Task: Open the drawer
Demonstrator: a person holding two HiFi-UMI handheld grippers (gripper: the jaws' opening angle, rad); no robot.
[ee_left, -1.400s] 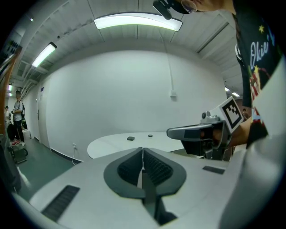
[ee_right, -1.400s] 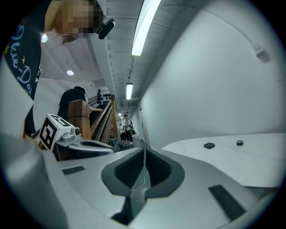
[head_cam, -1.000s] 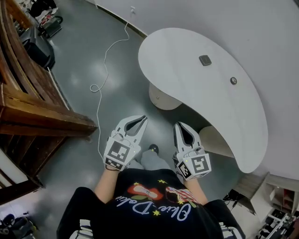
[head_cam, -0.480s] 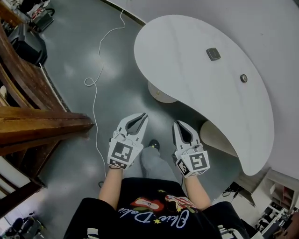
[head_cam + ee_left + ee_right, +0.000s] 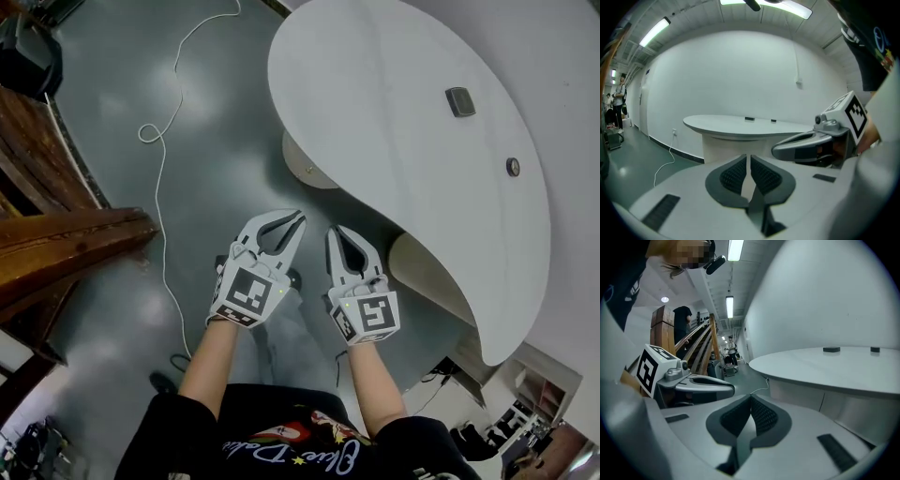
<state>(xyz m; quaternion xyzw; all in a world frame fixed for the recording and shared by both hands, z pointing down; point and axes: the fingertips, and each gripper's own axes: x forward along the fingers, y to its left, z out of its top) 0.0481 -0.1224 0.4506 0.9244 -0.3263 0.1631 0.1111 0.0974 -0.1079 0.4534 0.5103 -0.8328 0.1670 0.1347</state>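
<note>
A white curved desk (image 5: 394, 122) stands ahead, with a rounded cabinet (image 5: 302, 172) under its near end that bears a small knob; no drawer front is plain to see. My left gripper (image 5: 298, 217) and right gripper (image 5: 335, 232) hang side by side over the grey floor, short of the desk, both shut with nothing between the pads. In the left gripper view the shut left gripper (image 5: 749, 157) faces the desk (image 5: 740, 125), with the right gripper (image 5: 811, 145) beside it. In the right gripper view the shut right gripper (image 5: 751, 398) faces the desk's base (image 5: 820, 401).
A wooden stair rail (image 5: 56, 244) runs along the left. A white cable (image 5: 159, 141) trails over the floor. Two small dark fittings (image 5: 459, 100) (image 5: 513, 167) sit in the desk top. A second rounded pedestal (image 5: 427, 267) stands under the desk at the right.
Both grippers have come closer to the desk and nearer each other, still shut. The stair rail has slid off toward the left edge of the head view.
</note>
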